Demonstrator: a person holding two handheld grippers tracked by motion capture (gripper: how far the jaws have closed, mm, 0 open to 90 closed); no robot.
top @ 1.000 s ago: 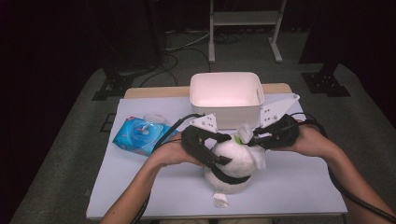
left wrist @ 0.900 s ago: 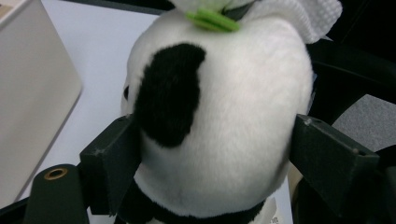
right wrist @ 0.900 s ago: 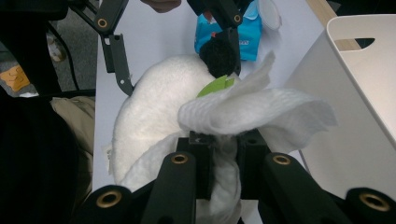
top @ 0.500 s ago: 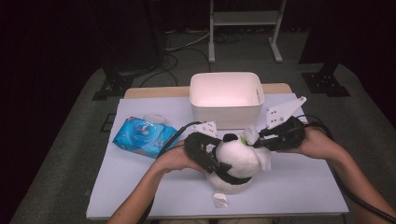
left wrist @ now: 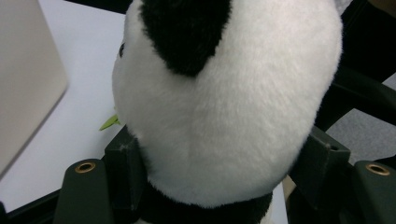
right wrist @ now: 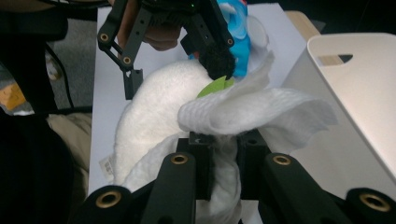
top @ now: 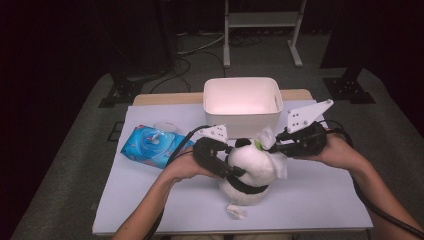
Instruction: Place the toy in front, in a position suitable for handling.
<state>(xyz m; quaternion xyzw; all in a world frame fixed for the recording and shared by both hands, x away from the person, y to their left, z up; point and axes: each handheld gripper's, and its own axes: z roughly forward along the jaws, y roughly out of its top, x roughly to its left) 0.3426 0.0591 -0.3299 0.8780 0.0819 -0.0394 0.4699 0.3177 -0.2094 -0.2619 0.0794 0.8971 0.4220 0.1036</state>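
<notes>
A white and black panda plush (top: 252, 167) sits upright at the middle of the table. My left gripper (top: 233, 166) comes at it from the left. Its jaws have just been closing, and both pads (left wrist: 125, 156) press on the sides of the panda's head (left wrist: 224, 102). My right gripper (top: 271, 145) reaches in from the right, shut on a white wipe (right wrist: 261, 112). The wipe (top: 266, 136) rests against the panda's face beside a small green leaf (right wrist: 215, 86).
A white plastic bin (top: 242, 100) stands just behind the panda. A blue pack of wipes (top: 152, 145) lies to the left on the white table (top: 325, 200). A small crumpled white scrap (top: 236, 211) lies in front of the panda, near the table's front edge.
The left gripper's jaws have drawn in on the panda's head. The right gripper and its wipe have stayed where they were.
</notes>
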